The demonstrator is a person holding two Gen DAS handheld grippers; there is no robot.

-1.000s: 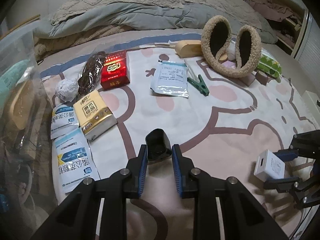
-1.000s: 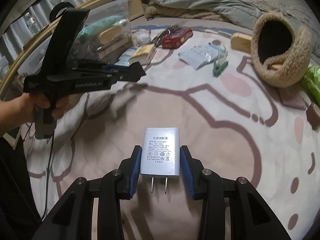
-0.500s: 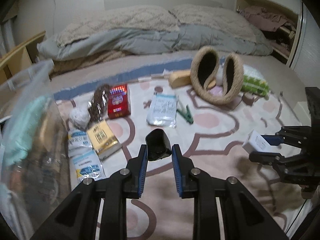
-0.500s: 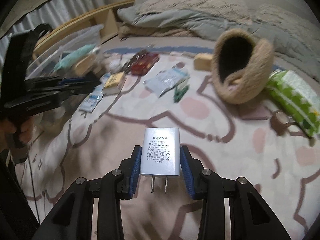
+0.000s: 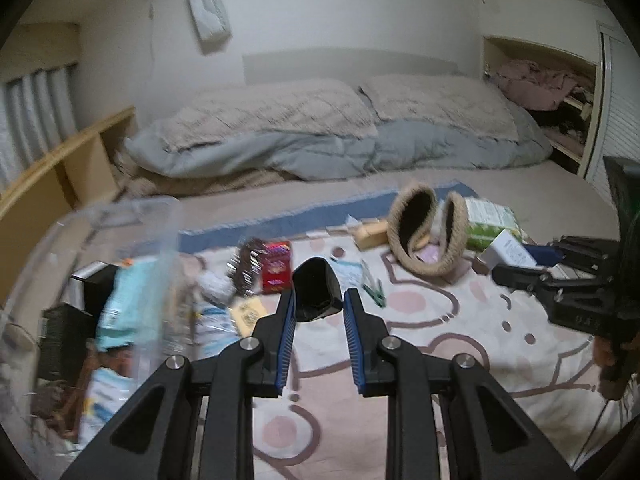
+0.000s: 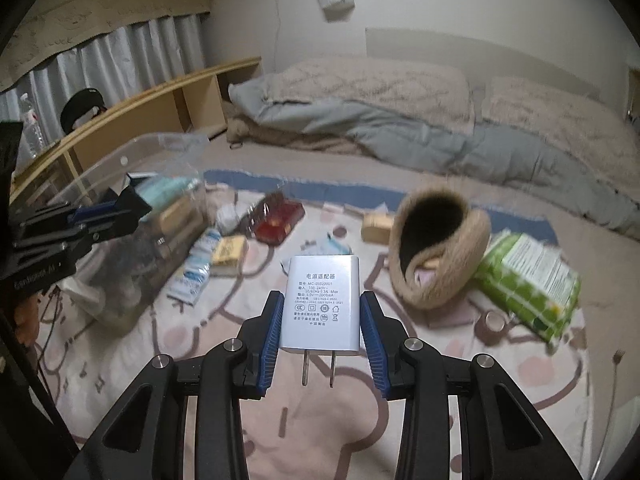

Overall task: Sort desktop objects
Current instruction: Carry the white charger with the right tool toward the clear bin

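Tilting downward over the bed, left hand-held gripper (image 5: 319, 312) clamps what looks like a black cap (image 5: 316, 290); right hand-held gripper (image 6: 322, 322) grips a white charger (image 6: 321, 303).

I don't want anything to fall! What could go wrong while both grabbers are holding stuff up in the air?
The white charger sits between the right gripper pads with its prongs hanging free below, so it might slip or snag. The small black object is pinched only at its base by the left gripper and could tip out.

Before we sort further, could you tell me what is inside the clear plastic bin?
Through the clear plastic bin wall, a pale teal packet and a tan wooden-looking block show. The rest is blurred, and the left gripper covers part of it.
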